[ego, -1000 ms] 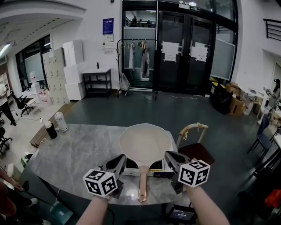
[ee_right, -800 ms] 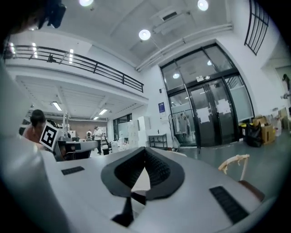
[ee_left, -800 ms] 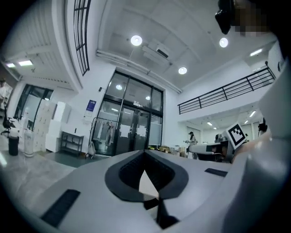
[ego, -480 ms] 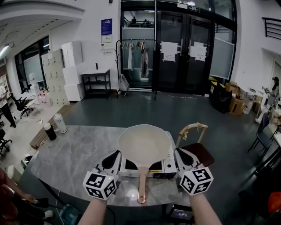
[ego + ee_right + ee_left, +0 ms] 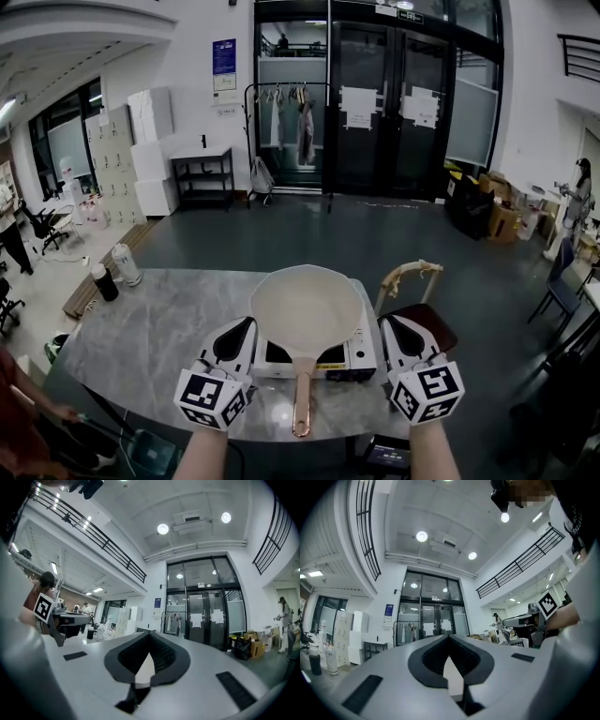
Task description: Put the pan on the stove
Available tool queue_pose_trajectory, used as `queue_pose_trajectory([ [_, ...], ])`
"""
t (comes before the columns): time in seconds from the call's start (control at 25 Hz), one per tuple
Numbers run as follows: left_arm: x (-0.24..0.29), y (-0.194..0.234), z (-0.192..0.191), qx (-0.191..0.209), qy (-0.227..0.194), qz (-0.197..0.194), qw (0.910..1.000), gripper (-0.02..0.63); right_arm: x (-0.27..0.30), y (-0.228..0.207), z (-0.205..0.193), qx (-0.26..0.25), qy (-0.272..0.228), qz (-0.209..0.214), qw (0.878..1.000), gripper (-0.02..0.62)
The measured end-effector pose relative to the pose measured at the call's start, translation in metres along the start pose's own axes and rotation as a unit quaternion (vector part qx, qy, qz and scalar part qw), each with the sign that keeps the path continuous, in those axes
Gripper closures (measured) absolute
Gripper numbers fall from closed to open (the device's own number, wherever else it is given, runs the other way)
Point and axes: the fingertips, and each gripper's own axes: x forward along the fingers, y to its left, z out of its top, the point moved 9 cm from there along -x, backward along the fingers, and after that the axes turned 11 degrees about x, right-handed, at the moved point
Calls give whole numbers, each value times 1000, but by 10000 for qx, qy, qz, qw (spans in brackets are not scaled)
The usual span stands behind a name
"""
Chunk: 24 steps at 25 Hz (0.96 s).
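Both grippers have a smooth white shell that gets narrower toward the tip. On the left gripper [image 5: 246,325], a dark oval inset sits in the shell just ahead of the left cube [image 5: 211,397]. The right gripper [image 5: 388,325] has the same inset ahead of the right cube [image 5: 427,392]. Each cube is white and carries black square markers on its faces. Seen close, the pads [image 5: 429,660] are black and ribbed. Short black strips [image 5: 363,693] lie on the shell at both sides of the pads.
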Motion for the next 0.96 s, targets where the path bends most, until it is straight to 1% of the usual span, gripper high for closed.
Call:
queue_pose_trajectory([
  [0.12,1,-3,1,31,-12,-12,10000,595,-3,-3,0,81,-74,30,9999,571],
  [0.4,2,-6,3,26,-37,23,10000,595,-6,-1,5,-153,-100,113,9998,571],
  [0.96,2,-11,10,51,-63,21,10000,595,-11,4,4,-168,-86,143,9997,571],
])
